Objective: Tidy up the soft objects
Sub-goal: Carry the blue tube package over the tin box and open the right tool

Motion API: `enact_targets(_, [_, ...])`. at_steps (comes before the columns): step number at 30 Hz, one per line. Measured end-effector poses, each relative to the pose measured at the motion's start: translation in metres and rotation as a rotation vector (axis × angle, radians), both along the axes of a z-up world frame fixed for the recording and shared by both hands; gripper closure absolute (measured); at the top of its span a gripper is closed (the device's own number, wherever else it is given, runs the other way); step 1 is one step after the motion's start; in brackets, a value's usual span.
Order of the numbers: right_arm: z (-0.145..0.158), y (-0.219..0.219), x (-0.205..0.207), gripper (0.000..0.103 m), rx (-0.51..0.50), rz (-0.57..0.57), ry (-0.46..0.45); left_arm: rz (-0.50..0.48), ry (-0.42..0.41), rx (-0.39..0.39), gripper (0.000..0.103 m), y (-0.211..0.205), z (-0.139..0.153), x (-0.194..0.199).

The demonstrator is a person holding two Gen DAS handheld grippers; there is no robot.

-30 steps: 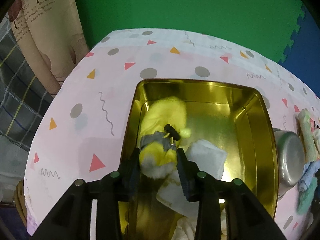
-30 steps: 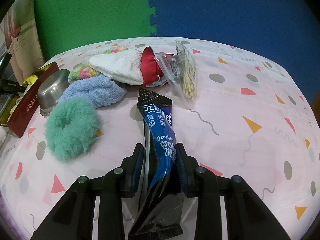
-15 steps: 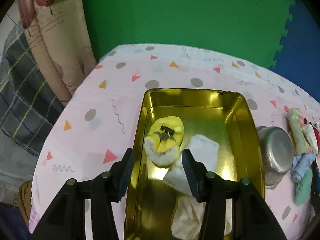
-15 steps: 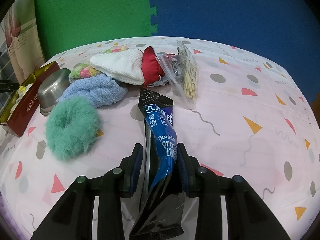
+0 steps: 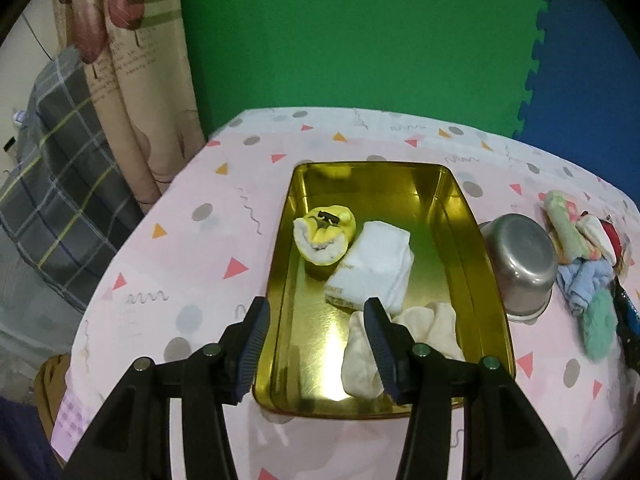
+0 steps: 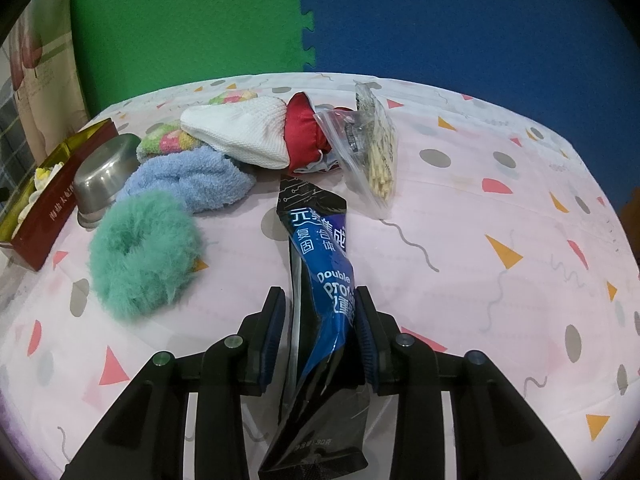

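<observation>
A gold tin tray (image 5: 476, 264) holds a yellow soft toy (image 5: 325, 240), a folded white cloth (image 5: 372, 268) and a cream cloth (image 5: 432, 332). My left gripper (image 5: 316, 344) is open and empty, raised above the tray's near end. My right gripper (image 6: 320, 332) is shut on a blue and black snack pouch (image 6: 324, 280) that lies on the table. A teal fluffy scrunchie (image 6: 140, 252), a blue towel (image 6: 188, 180), a white knit cloth (image 6: 244, 132), a red pouch (image 6: 304, 128) and a colourful sock (image 6: 168, 144) lie beyond the pouch.
An upturned steel bowl (image 5: 520, 260) stands right of the tray, also in the right wrist view (image 6: 104, 176). A clear bag of sticks (image 6: 372, 148) lies by the red pouch. The tray's red side (image 6: 48, 216) is at far left. Green and blue foam walls stand behind.
My left gripper let go of the yellow toy in the tray, opened, and rose back away. My right gripper stayed still on the pouch.
</observation>
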State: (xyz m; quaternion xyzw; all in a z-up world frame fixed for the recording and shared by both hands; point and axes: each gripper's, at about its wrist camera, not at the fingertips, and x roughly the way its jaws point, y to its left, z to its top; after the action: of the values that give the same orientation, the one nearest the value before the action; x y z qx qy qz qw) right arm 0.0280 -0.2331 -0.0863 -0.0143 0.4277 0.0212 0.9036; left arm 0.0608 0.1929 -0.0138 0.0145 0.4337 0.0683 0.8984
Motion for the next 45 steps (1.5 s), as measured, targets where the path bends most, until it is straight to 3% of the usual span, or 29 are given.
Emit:
enact_targets(4, [0.000,0.000,0.000,0.071,-0.003,-0.012,0.004,0.004,-0.018,-0.016,0.053,0.003,-0.002,-0.009])
enact_targets(10, [0.001,0.003,-0.006,0.071,-0.015,-0.033,0.004,0.018,-0.043,0.028,0.053,0.013,-0.003,-0.024])
enact_targets(20, [0.005,0.011,-0.011,0.078,-0.055,-0.095,0.005,0.052,-0.040,-0.035,0.053,0.033,-0.010,-0.028])
enact_targets(26, [0.012,0.018,-0.017,0.079,-0.049,-0.111,0.005,0.061,-0.051,-0.026,0.053,0.036,-0.011,-0.031])
enact_targets(30, [0.022,0.025,-0.019,0.079,-0.031,-0.099,-0.002,0.051,-0.053,-0.073,0.053,0.038,-0.012,-0.031])
enact_targets(45, [0.054,0.108,-0.005,0.079,0.012,0.091,-0.027,0.056,-0.087,-0.077,0.053,0.034,-0.009,-0.034])
